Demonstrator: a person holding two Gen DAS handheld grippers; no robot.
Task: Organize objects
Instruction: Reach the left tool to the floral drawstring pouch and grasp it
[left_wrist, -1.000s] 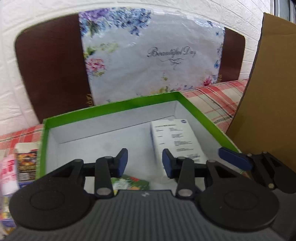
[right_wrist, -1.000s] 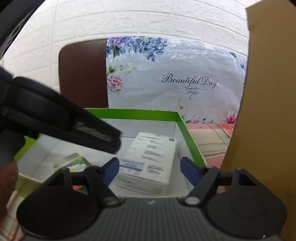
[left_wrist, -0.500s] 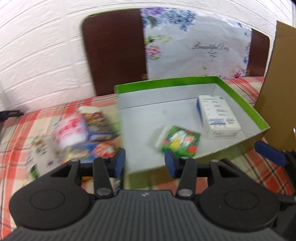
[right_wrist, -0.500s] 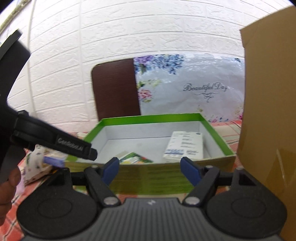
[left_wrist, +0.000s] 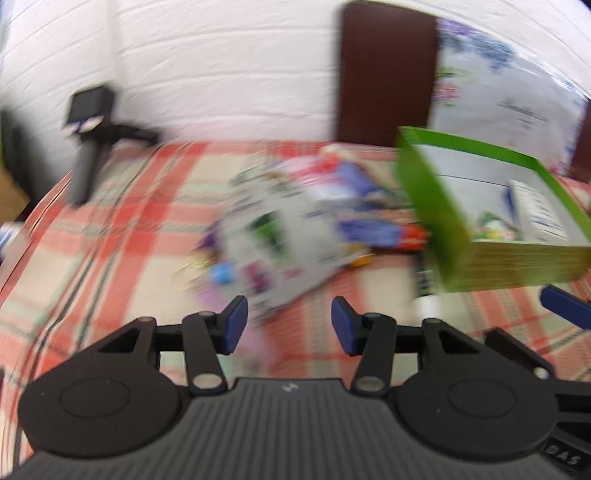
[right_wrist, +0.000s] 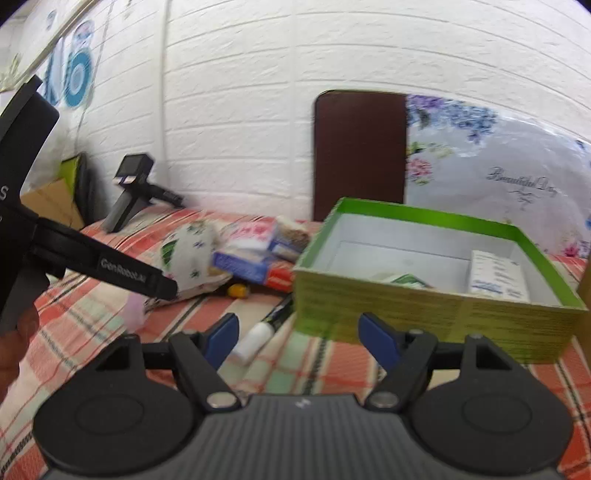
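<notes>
A green box stands on the checked cloth and holds a white carton and a green packet. To its left lies a pile: a white floral pouch, a blue and red box and a pink box. A white-capped marker lies in front. My right gripper hovers near the box's front corner. Its jaws are closing a little with nothing between them. My left gripper is open and empty in front of the blurred pouch, left of the green box.
A dark chair back and a flowered bag stand behind the box against a white brick wall. A black device on a stand sits at the far left. Cardboard rises at the right edge. A small yellow object lies by the pile.
Both grippers pulled back from over the green box and swung left, bringing the pile into view. The left jaws widened. The green packet stays in the box.
</notes>
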